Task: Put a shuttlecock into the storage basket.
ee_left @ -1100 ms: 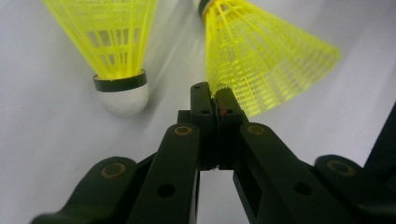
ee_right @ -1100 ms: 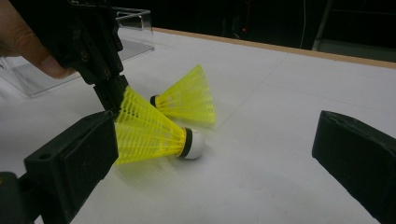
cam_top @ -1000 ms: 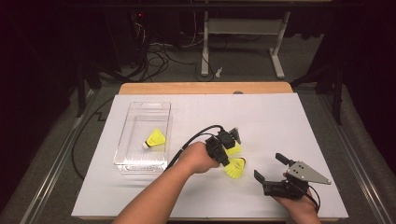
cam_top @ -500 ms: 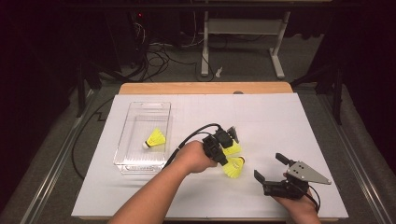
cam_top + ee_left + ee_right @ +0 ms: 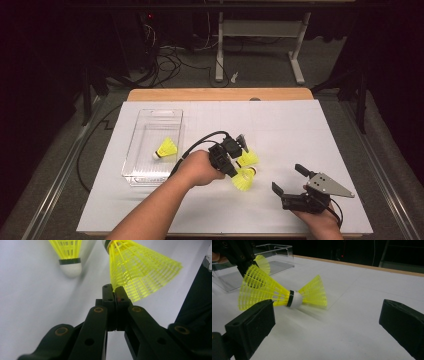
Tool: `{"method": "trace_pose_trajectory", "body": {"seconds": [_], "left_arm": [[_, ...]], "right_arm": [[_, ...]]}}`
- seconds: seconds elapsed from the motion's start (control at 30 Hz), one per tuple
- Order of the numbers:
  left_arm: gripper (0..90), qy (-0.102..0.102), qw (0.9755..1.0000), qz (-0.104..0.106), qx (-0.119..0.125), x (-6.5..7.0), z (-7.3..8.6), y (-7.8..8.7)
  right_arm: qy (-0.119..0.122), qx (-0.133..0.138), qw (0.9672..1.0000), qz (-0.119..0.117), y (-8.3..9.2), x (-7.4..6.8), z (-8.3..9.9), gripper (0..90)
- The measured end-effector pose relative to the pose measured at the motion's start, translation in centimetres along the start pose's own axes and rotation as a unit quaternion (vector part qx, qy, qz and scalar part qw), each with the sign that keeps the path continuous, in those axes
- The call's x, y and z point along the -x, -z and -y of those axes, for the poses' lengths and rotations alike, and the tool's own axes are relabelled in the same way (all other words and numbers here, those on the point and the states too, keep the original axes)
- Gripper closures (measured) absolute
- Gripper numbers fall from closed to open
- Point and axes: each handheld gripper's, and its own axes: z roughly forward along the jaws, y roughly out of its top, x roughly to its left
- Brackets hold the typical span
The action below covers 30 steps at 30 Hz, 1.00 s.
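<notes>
My left gripper (image 5: 234,173) (image 5: 113,291) is shut on the skirt rim of a yellow shuttlecock (image 5: 244,179) (image 5: 140,272), which hangs just above the white table with its white cork pointing away. A second yellow shuttlecock (image 5: 247,159) (image 5: 68,255) lies on the table right behind it. A third shuttlecock (image 5: 166,148) rests inside the clear plastic box (image 5: 145,175). My right gripper (image 5: 287,178) (image 5: 327,312) stands open near the front right, nothing between its jaws, facing the held shuttlecock (image 5: 262,293) and the lying shuttlecock (image 5: 314,292).
The white table cover (image 5: 280,125) has free room at the back and right. The clear box (image 5: 274,250) stands to the left of the hands. A cable (image 5: 197,142) loops from the left gripper. Table legs and cables lie on the dark floor beyond.
The left gripper has risen and drifted a little left, toward the box, carrying the shuttlecock with it. The right gripper has stayed put.
</notes>
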Motion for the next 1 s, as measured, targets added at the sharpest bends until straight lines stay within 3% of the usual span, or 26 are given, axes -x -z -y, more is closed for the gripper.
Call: {"method": "trace_pose_trajectory", "body": {"seconds": [0.73, 1.0], "left_arm": [[90.0, 0.033, 0.9992, -0.013, 0.016, -1.9, 3.8, 2.1], [90.0, 0.036, 0.9993, 0.002, 0.015, -2.1, 4.4, 2.7]], "right_arm": [[0.0, 0.001, 1.0, 0.001, -0.1, 0.0, -0.1, 1.1], [0.002, 0.001, 1.0, 0.002, 0.1, -0.1, 0.0, 1.1]]}}
